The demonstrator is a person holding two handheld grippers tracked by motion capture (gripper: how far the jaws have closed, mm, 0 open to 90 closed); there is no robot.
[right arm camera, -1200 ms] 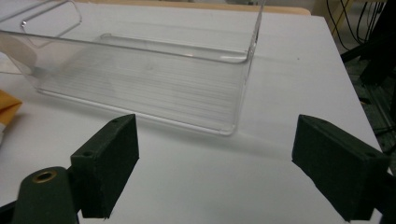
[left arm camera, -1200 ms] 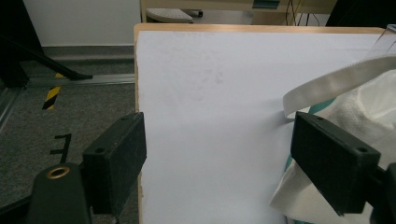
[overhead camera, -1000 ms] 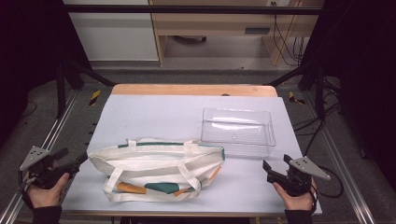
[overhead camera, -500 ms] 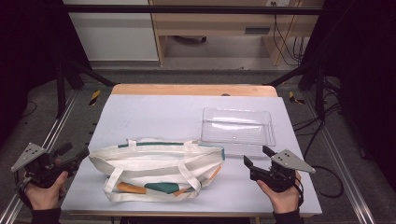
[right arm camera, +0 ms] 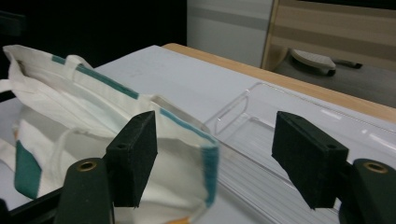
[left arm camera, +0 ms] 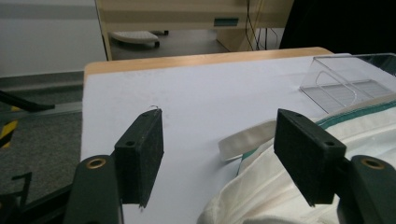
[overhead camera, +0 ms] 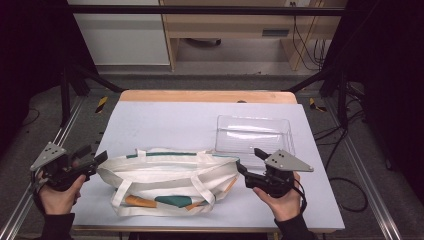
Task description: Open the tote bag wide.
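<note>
A white canvas tote bag with green trim and orange patches lies flat on the table's near half. My left gripper hovers at the bag's left end, open. In the left gripper view the bag and a strap end sit low between the pads of that gripper, untouched. My right gripper is at the bag's right end, also open. The bag's green-edged corner shows ahead of this gripper, and the pads are not pressing it. Both pairs of jaws have just been closing a little.
A clear plastic tray stands empty at the right, just beyond the bag; it appears as the tray and the tray in the gripper views. The pale table ends in a wooden far edge. Dark frame rails run along both sides.
The right gripper has moved left and up, from the table's right edge to the bag's right end. The left gripper has risen and edged toward the bag's left end.
</note>
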